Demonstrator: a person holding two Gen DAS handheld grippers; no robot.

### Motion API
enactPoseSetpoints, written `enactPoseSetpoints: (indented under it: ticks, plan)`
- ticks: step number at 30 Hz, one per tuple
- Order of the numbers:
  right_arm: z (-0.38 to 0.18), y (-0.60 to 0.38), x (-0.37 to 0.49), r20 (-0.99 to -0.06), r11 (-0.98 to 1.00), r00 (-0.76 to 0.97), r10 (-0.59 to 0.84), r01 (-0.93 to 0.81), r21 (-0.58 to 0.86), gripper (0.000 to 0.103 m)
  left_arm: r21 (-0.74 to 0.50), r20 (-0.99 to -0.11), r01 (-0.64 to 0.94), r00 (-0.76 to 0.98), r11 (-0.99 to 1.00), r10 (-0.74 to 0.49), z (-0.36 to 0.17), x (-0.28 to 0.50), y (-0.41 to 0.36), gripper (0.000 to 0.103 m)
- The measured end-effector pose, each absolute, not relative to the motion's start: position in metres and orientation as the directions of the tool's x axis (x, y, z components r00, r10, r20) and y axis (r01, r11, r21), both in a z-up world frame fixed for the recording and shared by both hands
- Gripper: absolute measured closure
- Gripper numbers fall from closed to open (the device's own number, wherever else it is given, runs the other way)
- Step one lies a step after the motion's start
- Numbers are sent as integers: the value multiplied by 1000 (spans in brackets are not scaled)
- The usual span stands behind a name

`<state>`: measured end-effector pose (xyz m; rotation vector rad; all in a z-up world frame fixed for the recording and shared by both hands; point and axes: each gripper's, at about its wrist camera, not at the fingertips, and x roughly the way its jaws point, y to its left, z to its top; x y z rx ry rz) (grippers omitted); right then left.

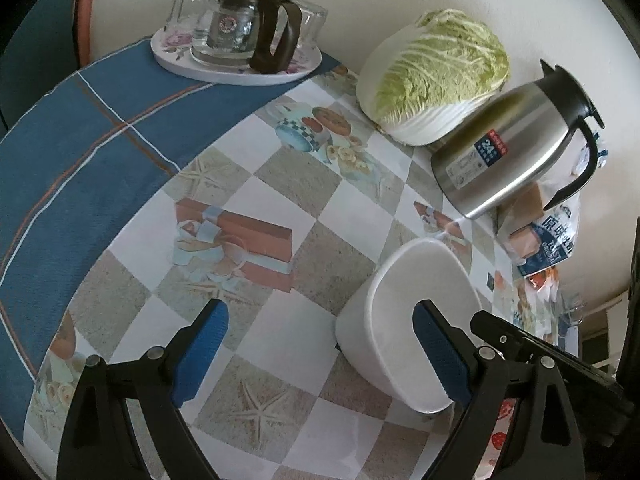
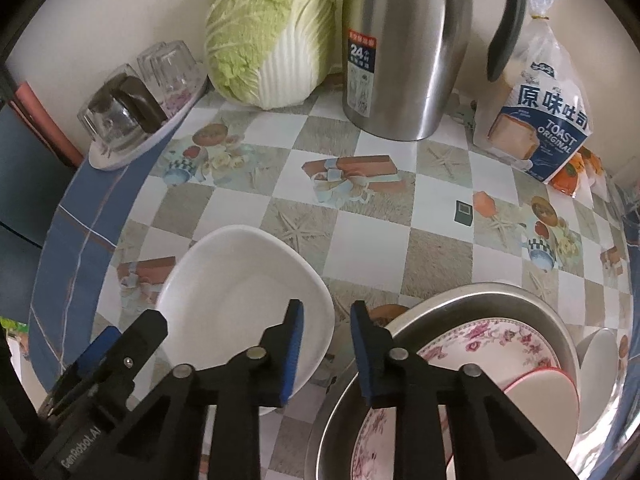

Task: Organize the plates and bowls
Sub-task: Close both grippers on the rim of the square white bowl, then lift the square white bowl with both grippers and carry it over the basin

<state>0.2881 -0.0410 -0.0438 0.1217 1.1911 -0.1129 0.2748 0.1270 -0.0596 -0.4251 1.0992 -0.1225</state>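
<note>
Presently we note the white bowl (image 2: 240, 300) lying on the checked counter (image 2: 360, 216), squarish with rounded corners, just left of the metal basin (image 2: 500, 300). The basin's rim sits near the bowl's right edge; whether they touch we cannot tell. Inside the basin we see a pink floral plate (image 2: 480, 344), and a red-rimmed plate (image 2: 540, 396) overlapping it on the right.

The right tongs (image 2: 326, 352) hang over the gap between bowl and basin, pads narrowly apart with nothing between them. Their left pad (image 2: 294, 348) shows over the bowl's right rim; contact we cannot confirm.

From the left wrist view, the left tongs (image 1: 320, 356) stand spread wide, nothing gripped. Their right pad (image 1: 440, 352) shows in front of the bowl's hollow; the left pad (image 1: 200, 356) stands over bare counter, clear of the bowl.

Beyond the bowl, by the wall: a napa cabbage (image 2: 272, 32), a steel thermos jug (image 2: 400, 48) to its right, then a bag of toast (image 2: 536, 120). Left of the cabbage, a floral tray (image 1: 236, 64) holds a glass teapot (image 1: 240, 28) and upturned glasses (image 1: 188, 4).
</note>
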Motion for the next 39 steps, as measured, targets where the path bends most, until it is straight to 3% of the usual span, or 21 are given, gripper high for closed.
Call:
enactPoseSetpoints:
  ticks: [3, 7, 9, 11, 19, 25, 27, 28, 39]
  plan:
    - [-50, -38, 292, -935, 990, 355, -23, 137, 28, 89, -407, -836, -118, 447, 906, -318, -64, 278, 126, 10]
    - [-56, -38, 296, -939, 991, 344, -32, 133, 15, 91, -451, -826, -128, 434, 883, -359, -71, 281, 126, 16]
    - [-61, -38, 298, -942, 991, 334, -26, 132, 19, 91, -443, -833, -127, 424, 887, -356, -74, 283, 123, 41]
    - [-64, -38, 299, -945, 991, 326, -26, 134, 19, 91, -444, -837, -126, 411, 887, -361, -78, 284, 119, 52]
    - [-75, -30, 303, -952, 994, 305, -11, 103, 22, 91, -452, -840, -114, 389, 885, -379, -86, 287, 112, 56]
    - [-79, -15, 300, -954, 998, 299, 20, 45, 35, 91, -441, -856, -176, 378, 880, -353, -93, 287, 129, 69]
    - [-80, -9, 298, -954, 999, 298, 32, 27, 42, 91, -455, -851, -192, 382, 869, -361, -96, 287, 136, 81]
    - [-80, -7, 297, -954, 999, 298, 37, 22, 46, 91, -477, -842, -202, 383, 855, -380, -98, 286, 140, 83]
    - [-75, 11, 276, -949, 995, 301, 90, 10, 97, 90, -475, -844, -209, 382, 855, -376, -83, 266, 154, 84]
